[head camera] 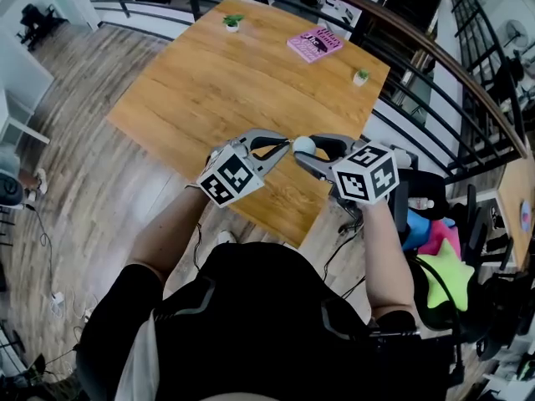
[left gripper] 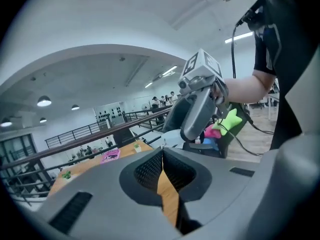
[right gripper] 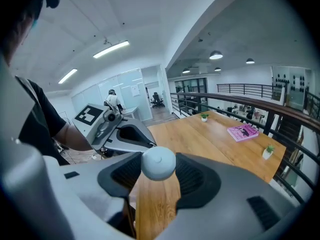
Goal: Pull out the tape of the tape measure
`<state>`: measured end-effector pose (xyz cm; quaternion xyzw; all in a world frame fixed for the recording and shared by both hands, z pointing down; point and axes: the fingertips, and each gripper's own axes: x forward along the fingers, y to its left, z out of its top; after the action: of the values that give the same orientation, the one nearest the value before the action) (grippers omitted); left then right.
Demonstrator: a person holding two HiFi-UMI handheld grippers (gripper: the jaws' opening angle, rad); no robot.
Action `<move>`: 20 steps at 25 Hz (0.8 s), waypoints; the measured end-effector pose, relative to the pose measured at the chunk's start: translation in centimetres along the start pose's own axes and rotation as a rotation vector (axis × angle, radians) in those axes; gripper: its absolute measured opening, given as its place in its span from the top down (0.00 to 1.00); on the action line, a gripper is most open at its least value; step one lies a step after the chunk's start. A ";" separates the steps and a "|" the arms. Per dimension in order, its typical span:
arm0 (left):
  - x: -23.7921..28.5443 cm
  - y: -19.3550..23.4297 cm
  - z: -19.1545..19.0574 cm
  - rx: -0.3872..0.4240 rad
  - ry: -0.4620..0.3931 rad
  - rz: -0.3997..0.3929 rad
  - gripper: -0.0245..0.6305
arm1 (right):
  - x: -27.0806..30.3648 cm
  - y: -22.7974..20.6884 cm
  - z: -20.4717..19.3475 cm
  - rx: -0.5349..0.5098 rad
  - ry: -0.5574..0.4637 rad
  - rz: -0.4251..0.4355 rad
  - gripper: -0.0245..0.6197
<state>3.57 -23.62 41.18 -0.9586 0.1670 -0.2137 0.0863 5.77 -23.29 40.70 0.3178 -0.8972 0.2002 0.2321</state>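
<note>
Right gripper (head camera: 301, 151) clamping round white tape measure (right gripper: 158, 163) between both pads, holding it in air above near corner of wooden counter (head camera: 209, 90). Left gripper (left gripper: 162, 153) pointing in from left, jaws pressing together at tips, tips sitting just beside tape measure. Cannot tell whether they are pinching tape end. Pink book (head camera: 315, 43) lying near counter's far edge. Small potted plant (head camera: 233, 22) standing at far corner, second potted plant (head camera: 361, 76) at right edge, all well apart from both grippers.

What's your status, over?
Right gripper shut on tape measure. Left gripper shut beside it, tab not visible. No tape out yet. Nothing in the way.
</note>
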 end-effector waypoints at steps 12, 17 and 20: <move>-3.7 2.4 -1.5 -0.224 -0.048 0.009 0.92 | -0.3 -0.2 0.2 0.017 -0.042 0.040 0.63; -4.9 3.1 -1.7 -0.258 -0.048 0.018 0.92 | -0.7 0.0 0.2 0.027 -0.061 0.088 0.63; -5.3 2.9 -2.0 -0.243 -0.032 0.009 0.92 | -0.6 0.0 0.0 0.033 -0.065 0.101 0.63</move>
<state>-2.63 -24.58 40.25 -0.9646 0.1947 -0.1759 -0.0268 6.14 -23.03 40.35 0.2824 -0.9157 0.2161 0.1871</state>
